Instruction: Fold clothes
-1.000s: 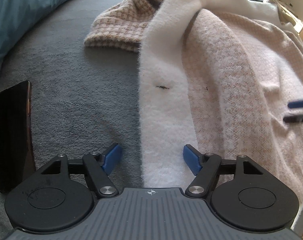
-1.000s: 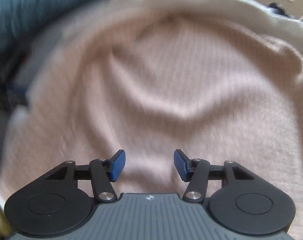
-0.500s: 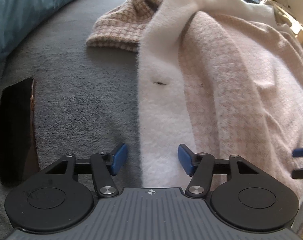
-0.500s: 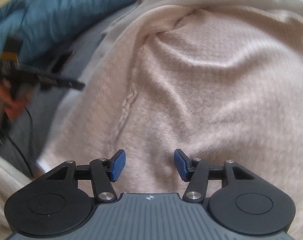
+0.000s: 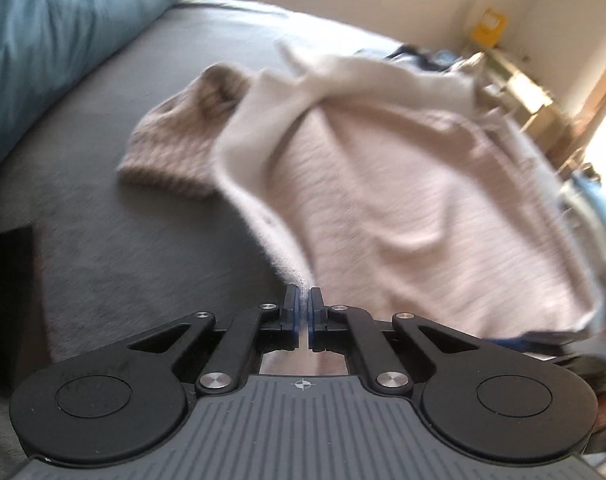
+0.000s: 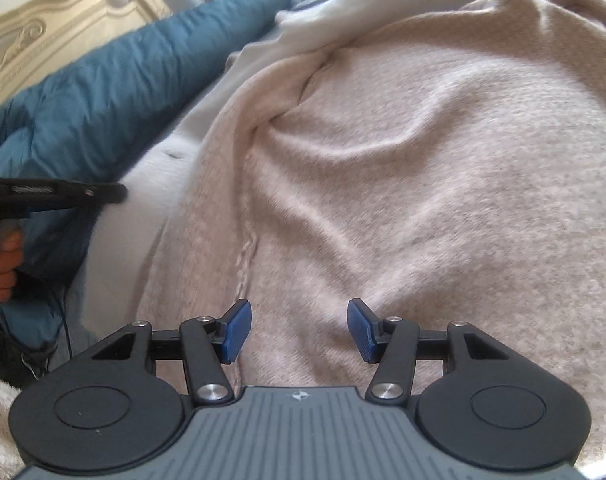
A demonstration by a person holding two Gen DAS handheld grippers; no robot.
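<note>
On grey bedding (image 5: pixel 151 92), fuzzy pink-beige coat (image 5: pixel 403 200), white trim, lengthwise near to far, my left gripper (image 5: pixel 302 300) pinching its near edge, right gripper (image 6: pixel 299 330) open.

Open grey bedcover (image 5: pixel 151 200) left of the garment (image 5: pixel 403 208); phone (image 5: pixel 11 300) and blue pillow (image 5: pixel 55 48) border it.

A fuzzy pale pink knit garment (image 5: pixel 403 208) is showing a broad white fluffy band (image 5: pixel 255 148) and a beige-and-cream houndstooth sleeve (image 5: pixel 175 148). It is lying on a plain grey bedcover (image 5: pixel 151 92), beside a teal-blue quilted pillow (image 5: pixel 55 40).
</note>
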